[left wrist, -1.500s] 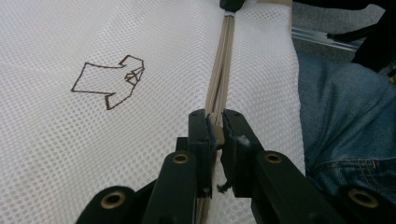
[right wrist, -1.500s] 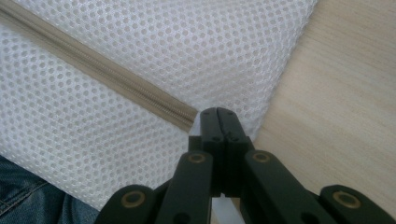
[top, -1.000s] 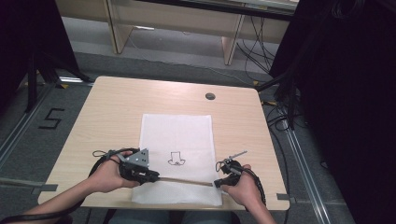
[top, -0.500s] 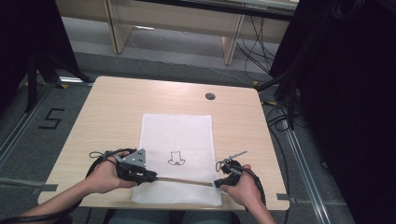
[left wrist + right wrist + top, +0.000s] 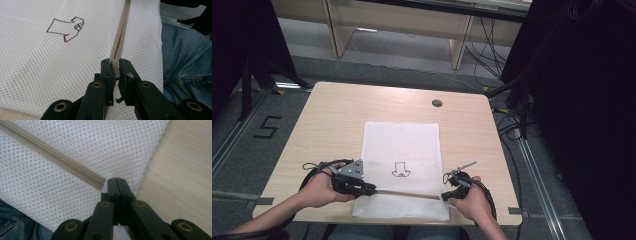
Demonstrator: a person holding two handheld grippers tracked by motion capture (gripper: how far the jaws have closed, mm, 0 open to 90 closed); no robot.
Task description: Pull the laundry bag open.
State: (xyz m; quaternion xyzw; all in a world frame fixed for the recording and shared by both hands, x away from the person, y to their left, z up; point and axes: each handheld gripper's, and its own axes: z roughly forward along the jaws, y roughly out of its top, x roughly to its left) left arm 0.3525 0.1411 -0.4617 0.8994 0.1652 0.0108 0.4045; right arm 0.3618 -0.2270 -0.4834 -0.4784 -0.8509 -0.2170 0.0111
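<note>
Grippers at both ends of the beige zipper [image 5: 407,193] on a white mesh bag [image 5: 402,150], little changed from a second ago.

Left gripper [image 5: 371,190] has edged slightly along the zipper; its jaws clamp the zipper pull [image 5: 115,67]. Right gripper [image 5: 445,196] is unmoved, jaws pressed together on the mesh at the zipper's end. Bag lies on a light wooden table [image 5: 337,115], with cables [image 5: 492,45] trailing on the floor beyond. Left gripper view shows a shirt outline [image 5: 66,28] printed beside the zipper, and blue jeans [image 5: 185,65] past the bag's edge.

Wooden table [image 5: 337,120] (pale) on grey floor [image 5: 242,135].
</note>
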